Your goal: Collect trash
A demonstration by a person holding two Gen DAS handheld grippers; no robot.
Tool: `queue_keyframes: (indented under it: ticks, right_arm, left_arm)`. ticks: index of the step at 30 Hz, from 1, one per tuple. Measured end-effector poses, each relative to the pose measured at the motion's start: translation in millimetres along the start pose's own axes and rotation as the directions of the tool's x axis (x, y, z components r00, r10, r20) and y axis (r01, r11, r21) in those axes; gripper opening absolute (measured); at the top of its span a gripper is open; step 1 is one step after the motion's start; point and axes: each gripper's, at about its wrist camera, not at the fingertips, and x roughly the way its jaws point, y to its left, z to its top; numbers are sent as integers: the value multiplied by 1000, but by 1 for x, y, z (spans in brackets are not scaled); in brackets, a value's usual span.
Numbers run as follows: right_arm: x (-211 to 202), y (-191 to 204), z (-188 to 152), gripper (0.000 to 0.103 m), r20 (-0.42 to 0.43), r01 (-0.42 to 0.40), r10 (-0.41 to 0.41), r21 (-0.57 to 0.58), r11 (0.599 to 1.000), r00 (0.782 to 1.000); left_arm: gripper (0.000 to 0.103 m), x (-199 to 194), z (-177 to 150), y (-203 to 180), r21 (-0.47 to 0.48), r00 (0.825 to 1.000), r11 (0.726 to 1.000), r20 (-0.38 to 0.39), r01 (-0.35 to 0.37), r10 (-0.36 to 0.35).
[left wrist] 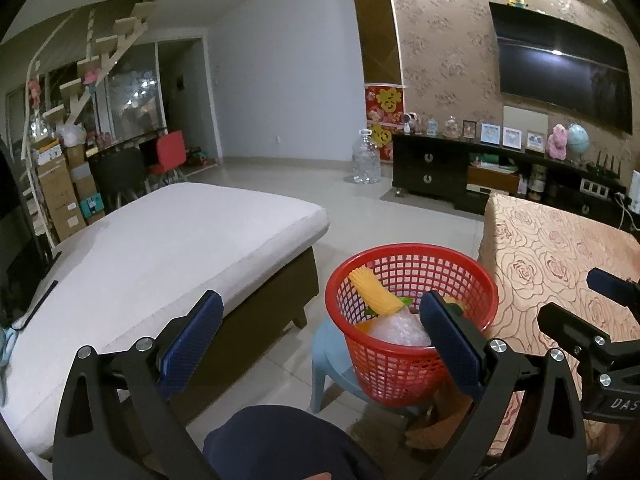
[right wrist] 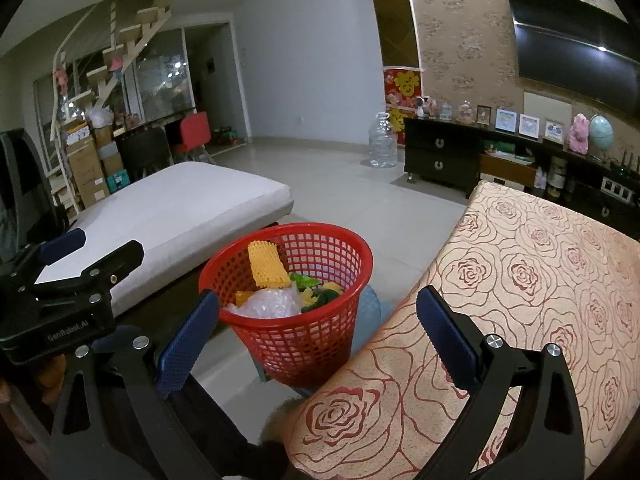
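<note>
A red mesh basket (left wrist: 400, 364) (right wrist: 304, 344) stands on a pale blue stool (left wrist: 332, 356) beside the rose-patterned table (left wrist: 560, 264) (right wrist: 540, 280). Inside lie a yellow foam net (left wrist: 374, 292) (right wrist: 266, 266), clear bubble wrap (left wrist: 396, 330) (right wrist: 266, 304) and green and yellow scraps (right wrist: 320, 292). My left gripper (left wrist: 320, 328) is open and empty, its right finger (left wrist: 448, 340) in front of the basket's near rim. My right gripper (right wrist: 316, 332) is open and empty too, straddling the basket and the table's edge. Each gripper shows at the edge of the other's view.
A white-cushioned low bench (left wrist: 160, 248) (right wrist: 180, 216) fills the left. A dark TV cabinet (left wrist: 500, 176) with frames and toys lines the far wall under a television (left wrist: 560, 68). A water jug (left wrist: 366, 158), boxes and chairs stand further back. A dark knee (left wrist: 280, 444) shows below.
</note>
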Motion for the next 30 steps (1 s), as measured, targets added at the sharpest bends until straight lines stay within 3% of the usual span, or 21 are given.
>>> queue_keyframes:
  ticks: [30]
  right_arm:
    - [1,3,-1,96,-4,2,-2,-4,1000,1000]
  left_arm:
    - [95,-1,1,1,1,1000,1000,-10,4,-4]
